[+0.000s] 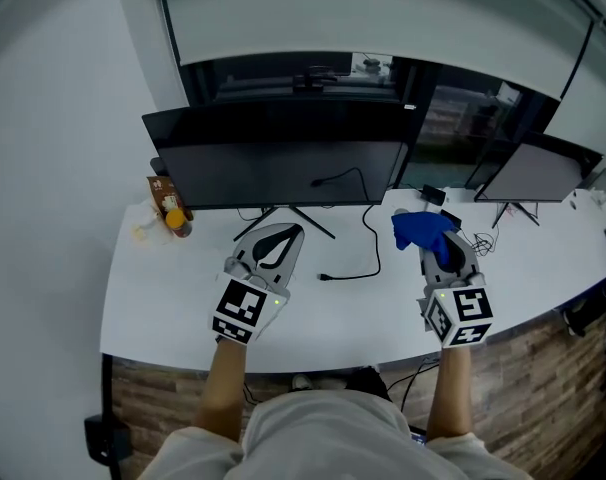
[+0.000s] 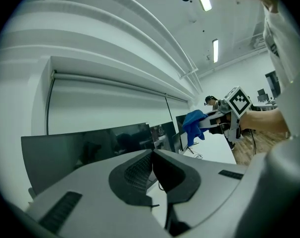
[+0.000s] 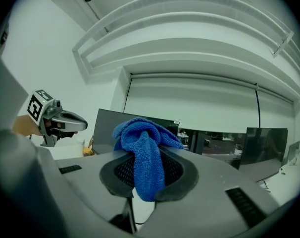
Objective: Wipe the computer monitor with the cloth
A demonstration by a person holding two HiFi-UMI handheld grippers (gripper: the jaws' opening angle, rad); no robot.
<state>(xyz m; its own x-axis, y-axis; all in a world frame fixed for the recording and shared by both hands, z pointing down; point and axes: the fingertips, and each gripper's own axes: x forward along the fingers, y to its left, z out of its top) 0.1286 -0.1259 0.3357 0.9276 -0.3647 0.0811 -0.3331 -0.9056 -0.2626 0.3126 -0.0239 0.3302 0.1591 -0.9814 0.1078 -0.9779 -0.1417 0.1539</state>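
Where the cloth sits: the blue cloth (image 3: 144, 145) is caught between the jaws of the right gripper (image 3: 147, 155). It is bunched above the tips, with one strip hanging down between the pads.
Cloth from above: in the head view the cloth (image 1: 421, 230) is a blue wad at the front end of the right gripper (image 1: 438, 243), over the right part of the desk (image 1: 183, 308).
Right gripper: clamped on the cloth and held above the white desk. It is to the right of the monitor (image 1: 283, 163) and apart from the screen.
Left gripper: the left gripper (image 2: 151, 152) has its jaws pressed together tip to tip, with nothing between them.
Left gripper's place: in the head view the left gripper (image 1: 288, 232) is over the desk near the foot of the monitor's stand, and it points toward the screen.
Monitor: wide and dark, it stands upright at the back of the desk, and neither gripper touches it.
Second monitor: the second monitor (image 1: 538, 173) is a smaller screen at the right rear, turned at an angle.
Cable: a black cable (image 1: 368, 258) lies curved on the desk between the two grippers, with one end lying free.
Left end of desk: a brown box (image 1: 166, 196) and a small orange-topped container (image 1: 176, 221) are just beside the monitor's lower left corner.
Across views: each gripper view shows the other gripper off to one side, well apart.
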